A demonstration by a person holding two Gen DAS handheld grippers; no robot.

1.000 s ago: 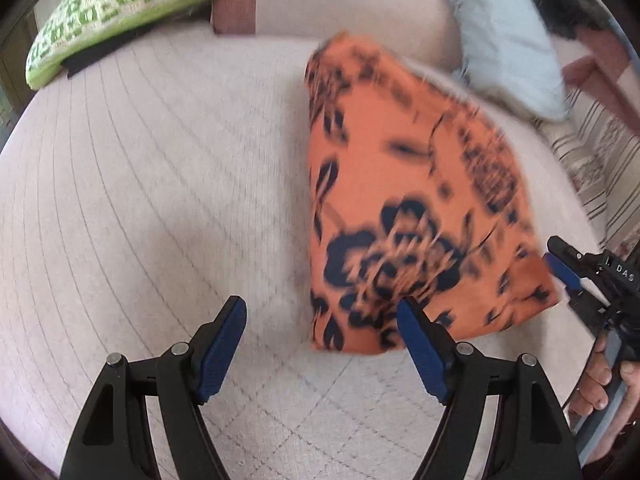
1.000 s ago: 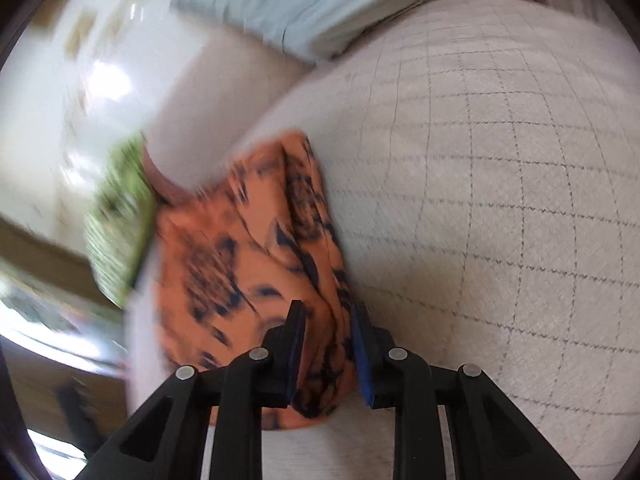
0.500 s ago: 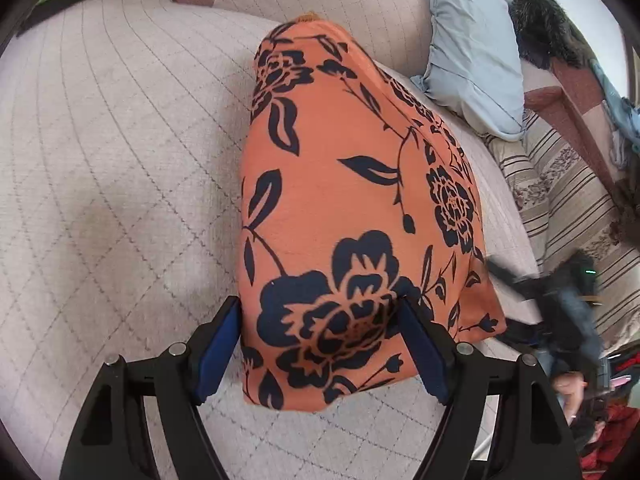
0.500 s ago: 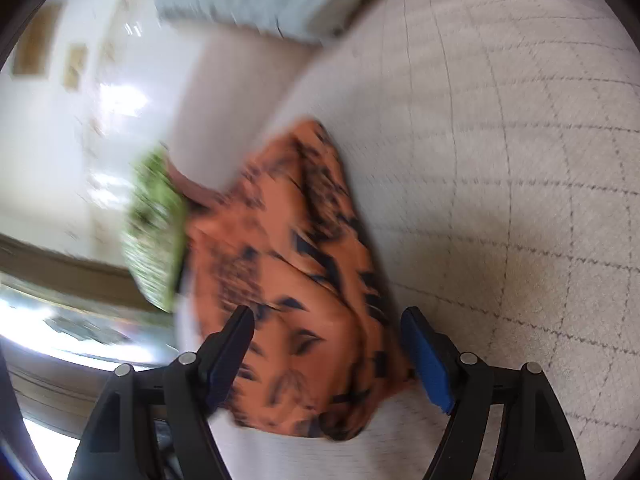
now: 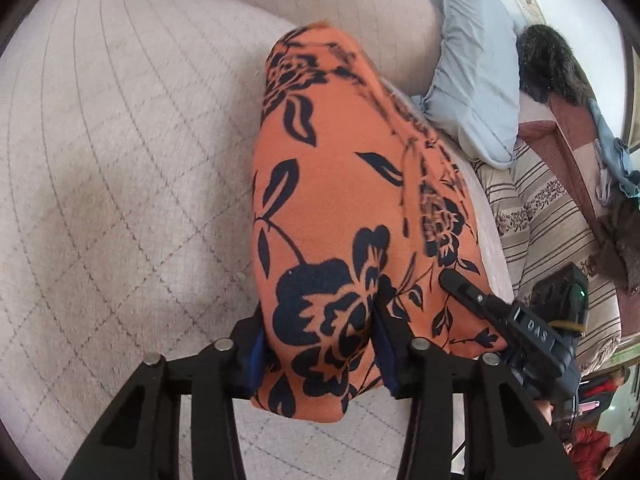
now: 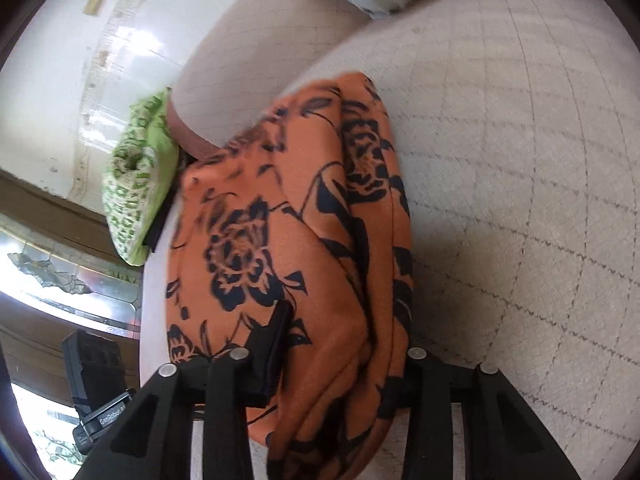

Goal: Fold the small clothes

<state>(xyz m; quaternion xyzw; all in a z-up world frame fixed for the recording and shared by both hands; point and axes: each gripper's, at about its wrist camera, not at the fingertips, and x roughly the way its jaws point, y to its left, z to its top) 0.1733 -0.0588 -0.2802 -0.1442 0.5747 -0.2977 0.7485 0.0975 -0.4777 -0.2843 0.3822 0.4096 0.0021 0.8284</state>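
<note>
Left gripper (image 5: 320, 354) at the bottom of its frame is closing, its blue pads already squeezing the near end of one folded orange floral garment (image 5: 344, 208), which stretches up the middle of the quilted beige sofa cushion (image 5: 120, 168). Right gripper (image 6: 332, 372), bottom centre of its own view, is likewise closing on that same cloth's near edge, bunched between its fingers. One green patterned pillow (image 6: 136, 184) sits at left; one pale blue pillow (image 5: 476, 80) upper right.
</note>
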